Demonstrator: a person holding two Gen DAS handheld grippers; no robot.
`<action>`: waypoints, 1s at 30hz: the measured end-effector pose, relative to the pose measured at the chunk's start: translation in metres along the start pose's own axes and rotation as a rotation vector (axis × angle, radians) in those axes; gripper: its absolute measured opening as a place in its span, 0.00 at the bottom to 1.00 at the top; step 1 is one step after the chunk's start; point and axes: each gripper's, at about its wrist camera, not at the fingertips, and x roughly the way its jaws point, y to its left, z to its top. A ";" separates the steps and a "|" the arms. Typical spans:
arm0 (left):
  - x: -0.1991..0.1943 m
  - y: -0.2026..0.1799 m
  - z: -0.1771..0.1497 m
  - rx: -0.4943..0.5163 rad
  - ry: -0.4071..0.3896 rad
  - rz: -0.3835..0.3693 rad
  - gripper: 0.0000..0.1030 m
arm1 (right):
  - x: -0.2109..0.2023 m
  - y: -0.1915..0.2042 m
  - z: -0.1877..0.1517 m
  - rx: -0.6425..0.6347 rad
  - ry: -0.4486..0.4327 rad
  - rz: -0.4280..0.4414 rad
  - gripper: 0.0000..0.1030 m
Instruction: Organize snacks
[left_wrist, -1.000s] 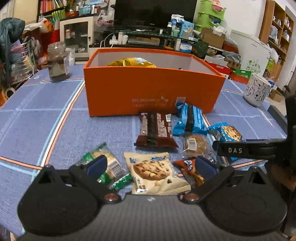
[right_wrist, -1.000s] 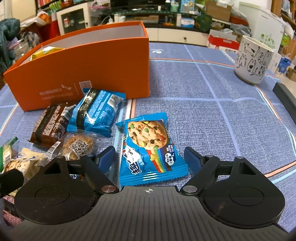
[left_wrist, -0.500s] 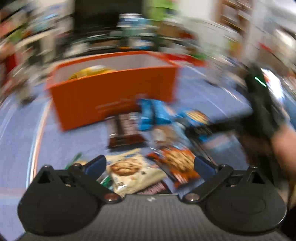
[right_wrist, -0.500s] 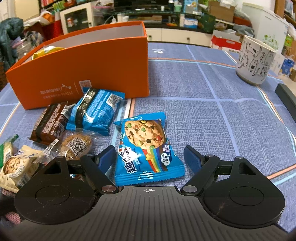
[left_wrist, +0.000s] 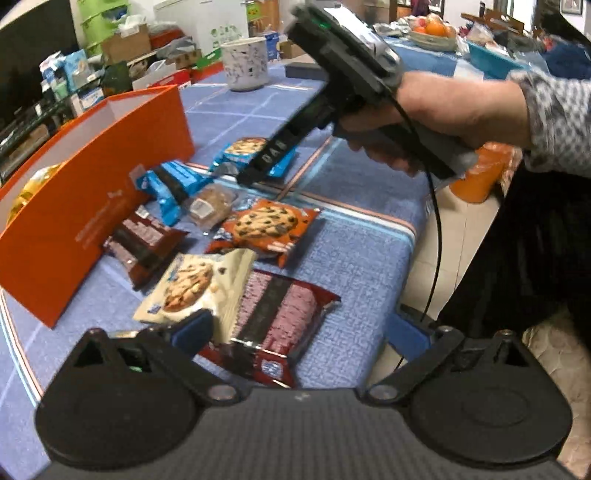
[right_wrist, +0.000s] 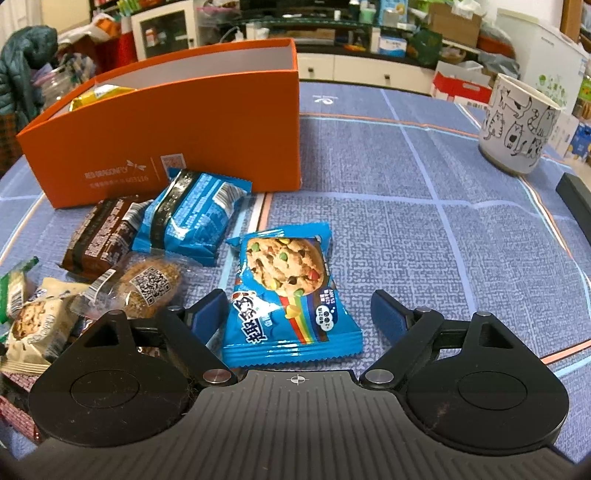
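Hovering over loose snacks, both grippers' jaws spread wide and hold nothing.
Only the left view shows the red packet (left_wrist: 280, 317) at the desk (left_wrist: 354, 258) edge and the right hand (left_wrist: 454, 114); the right gripper (right_wrist: 297, 314) straddles the blue cookie pack (right_wrist: 291, 291) near the orange box (right_wrist: 177, 136). The left gripper (left_wrist: 299, 328) has swung rightward since a second ago.

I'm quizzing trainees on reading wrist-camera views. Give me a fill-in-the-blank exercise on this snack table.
1. The right tool is open around a cookie packet whose wrapper is mainly ____.
2. The box behind the snacks is ____ in colour.
3. The white cup on the tablecloth is decorated with drawings of ____.
4. A packet already lying inside the box is ____ in colour.

Missing words: blue; orange; cats; yellow
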 end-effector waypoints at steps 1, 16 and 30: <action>-0.002 0.004 -0.001 -0.018 0.011 -0.005 0.93 | 0.000 0.000 0.000 -0.001 0.001 0.002 0.76; 0.004 0.006 0.016 0.033 0.021 -0.058 0.92 | 0.000 0.001 0.000 -0.006 0.015 0.011 0.79; 0.040 0.097 0.050 -0.748 -0.122 0.564 0.99 | 0.003 0.008 -0.002 0.005 -0.026 -0.004 0.79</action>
